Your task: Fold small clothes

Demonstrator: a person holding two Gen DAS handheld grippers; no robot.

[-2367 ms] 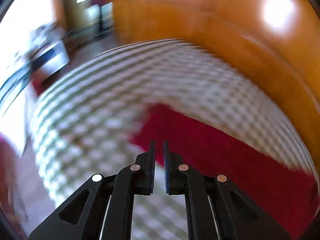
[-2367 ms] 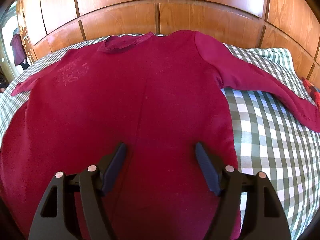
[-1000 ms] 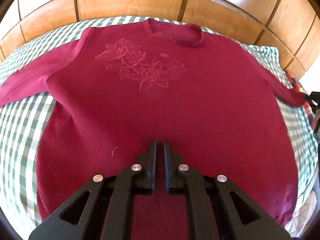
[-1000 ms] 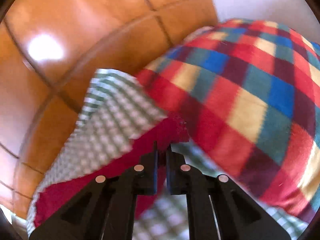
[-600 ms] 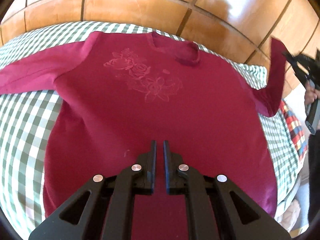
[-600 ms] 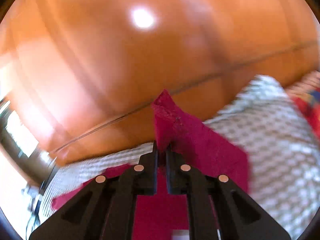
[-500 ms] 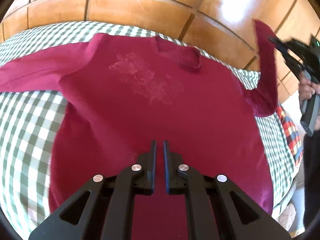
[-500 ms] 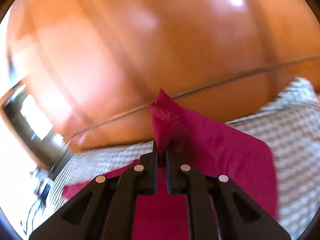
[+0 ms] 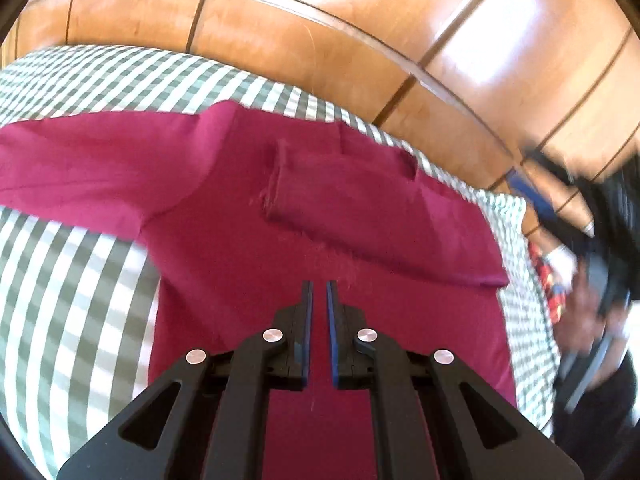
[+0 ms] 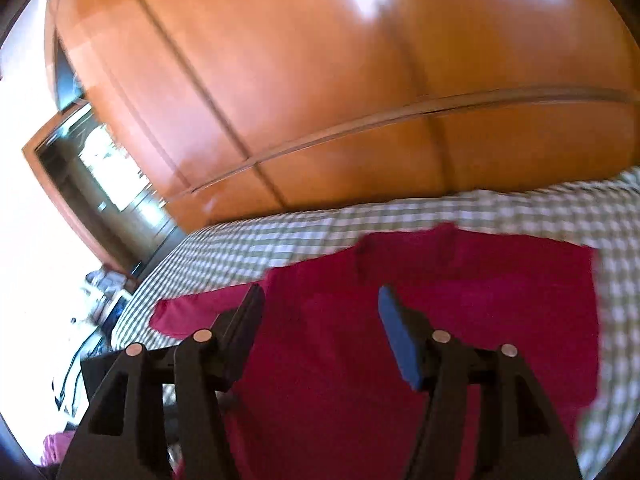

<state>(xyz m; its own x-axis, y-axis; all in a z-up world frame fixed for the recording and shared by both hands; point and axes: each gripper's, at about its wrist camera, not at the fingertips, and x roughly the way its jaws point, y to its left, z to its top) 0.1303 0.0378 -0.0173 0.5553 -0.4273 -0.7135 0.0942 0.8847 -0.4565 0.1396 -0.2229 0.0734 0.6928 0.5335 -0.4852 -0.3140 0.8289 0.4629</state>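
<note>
A dark red long-sleeved sweater lies flat on a green-and-white checked bedspread. Its right sleeve is folded across the chest; its left sleeve stretches out to the left. My left gripper is shut and empty, hovering over the lower body of the sweater. My right gripper is open and empty above the sweater; it also shows blurred at the right edge of the left wrist view.
A wooden panelled headboard rises behind the bed. A red plaid blanket lies at the bed's right edge. In the right wrist view a wood-framed window and clutter sit left of the bed.
My right gripper carried the right sleeve up and over the chest, then opened and let it go. The left gripper stayed shut above the sweater and drew closer.
</note>
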